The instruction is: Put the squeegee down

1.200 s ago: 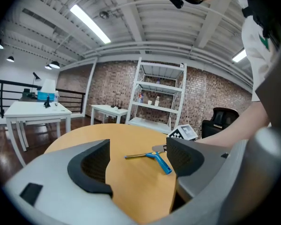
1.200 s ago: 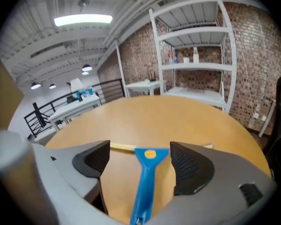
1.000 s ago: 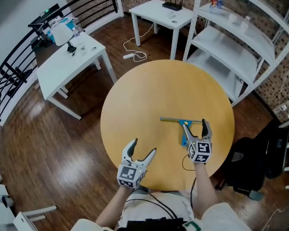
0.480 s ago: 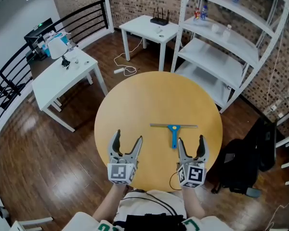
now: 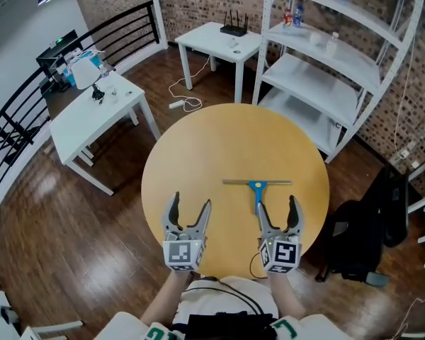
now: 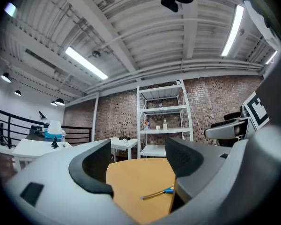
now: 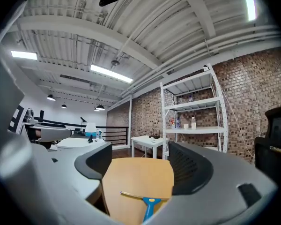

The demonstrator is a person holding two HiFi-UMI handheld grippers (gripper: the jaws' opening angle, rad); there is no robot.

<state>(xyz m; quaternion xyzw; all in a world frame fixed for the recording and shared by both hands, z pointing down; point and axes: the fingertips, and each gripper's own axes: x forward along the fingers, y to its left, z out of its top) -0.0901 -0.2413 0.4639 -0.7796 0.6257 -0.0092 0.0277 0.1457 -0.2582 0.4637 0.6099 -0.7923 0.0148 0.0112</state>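
Squeegee (image 5: 256, 188) lying free on the round wooden table (image 5: 219, 140), both claws hanging empty over the table's near edge.

The squeegee is lying flat on the table's right half, its grey blade running crosswise and its blue handle pointing back toward the table's near edge, where the person is standing. The right gripper (image 5: 276, 207) is hovering just above that near edge with its jaws standing wide apart and gripping nothing; the handle's tip is showing on the table below the gap, apart from both pads. The left gripper (image 5: 190, 207) is hovering over the table's near edge too, on the left half, jaws spread and empty, only bare tabletop showing between them. A white shelf rack (image 5: 340, 55) is standing beyond the table's far right side.
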